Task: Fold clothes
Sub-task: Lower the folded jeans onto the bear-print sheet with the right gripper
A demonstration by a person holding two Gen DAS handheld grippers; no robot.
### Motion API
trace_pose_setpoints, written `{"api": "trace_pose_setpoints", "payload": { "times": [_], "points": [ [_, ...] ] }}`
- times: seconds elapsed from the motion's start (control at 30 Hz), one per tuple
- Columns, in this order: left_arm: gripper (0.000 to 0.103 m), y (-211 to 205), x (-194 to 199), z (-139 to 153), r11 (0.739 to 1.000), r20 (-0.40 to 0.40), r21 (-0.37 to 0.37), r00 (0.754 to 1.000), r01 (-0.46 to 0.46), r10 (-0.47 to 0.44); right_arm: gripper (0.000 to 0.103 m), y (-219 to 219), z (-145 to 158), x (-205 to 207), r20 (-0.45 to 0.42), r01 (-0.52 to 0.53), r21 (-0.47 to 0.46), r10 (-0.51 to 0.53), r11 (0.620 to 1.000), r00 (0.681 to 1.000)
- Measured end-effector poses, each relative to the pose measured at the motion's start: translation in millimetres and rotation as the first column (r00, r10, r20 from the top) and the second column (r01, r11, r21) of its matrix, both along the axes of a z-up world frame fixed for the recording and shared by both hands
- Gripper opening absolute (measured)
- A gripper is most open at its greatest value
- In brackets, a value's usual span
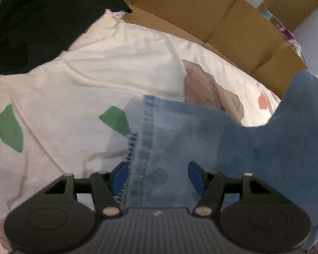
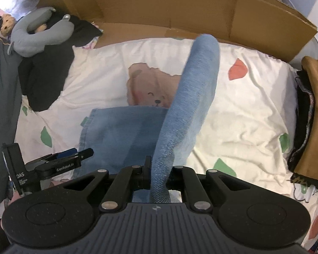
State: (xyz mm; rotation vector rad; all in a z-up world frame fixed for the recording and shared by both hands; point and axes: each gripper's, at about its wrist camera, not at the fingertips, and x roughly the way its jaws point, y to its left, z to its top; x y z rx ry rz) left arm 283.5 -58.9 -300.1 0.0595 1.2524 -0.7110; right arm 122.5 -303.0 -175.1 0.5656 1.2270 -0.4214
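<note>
Light blue jeans (image 2: 120, 131) lie on a white bedspread (image 2: 243, 110) printed with a bear and coloured shapes. My right gripper (image 2: 159, 175) is shut on a fold of the denim, and a long strip of it (image 2: 193, 97) rises from the jaws over the flat part. My left gripper (image 1: 158, 175) hangs over the stitched hem of the jeans (image 1: 180, 131) with its blue pads (image 1: 196, 177) well apart. Denim lies between the pads and they do not press it. In the right wrist view the left gripper (image 2: 82, 153) sits at the jeans' left edge.
A cardboard wall (image 2: 180, 10) runs along the bed's far side. A black garment (image 2: 44, 80), a grey neck pillow (image 2: 38, 36) and a small teddy (image 2: 5, 24) lie at the far left. A stack of dark and brown folded clothes (image 2: 311, 116) sits on the right.
</note>
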Motion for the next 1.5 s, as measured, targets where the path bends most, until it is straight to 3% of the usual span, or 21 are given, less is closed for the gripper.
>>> {"api": "trace_pose_setpoints", "payload": {
  "times": [0.3, 0.57, 0.93, 1.43, 1.5],
  "points": [
    [0.066, 15, 14, -1, 0.999, -0.001, -0.013, 0.999, -0.052, 0.052, 0.006, 36, -11, 27, 0.044, -0.039, -0.026, 0.041, 0.999, 0.998],
    [0.061, 27, 22, -1, 0.997, 0.026, -0.004, 0.996, -0.08, 0.08, 0.006, 82, -38, 55, 0.076, -0.098, -0.026, 0.1, 0.995, 0.992],
    [0.06, 45, 35, -8, 0.992, 0.023, 0.022, 0.992, -0.123, 0.123, 0.006, 140, -83, 81, 0.058, -0.204, -0.039, 0.206, 0.978, 0.977],
    [0.057, 65, 41, -11, 0.987, 0.007, 0.012, 0.988, -0.157, 0.157, 0.007, 171, -117, 87, 0.029, -0.232, -0.042, 0.233, 0.972, 0.972],
    [0.057, 67, 44, -11, 0.985, 0.005, 0.011, 0.985, -0.17, 0.17, 0.015, 174, -122, 86, 0.019, -0.225, -0.029, 0.225, 0.974, 0.974]
  ]
}}
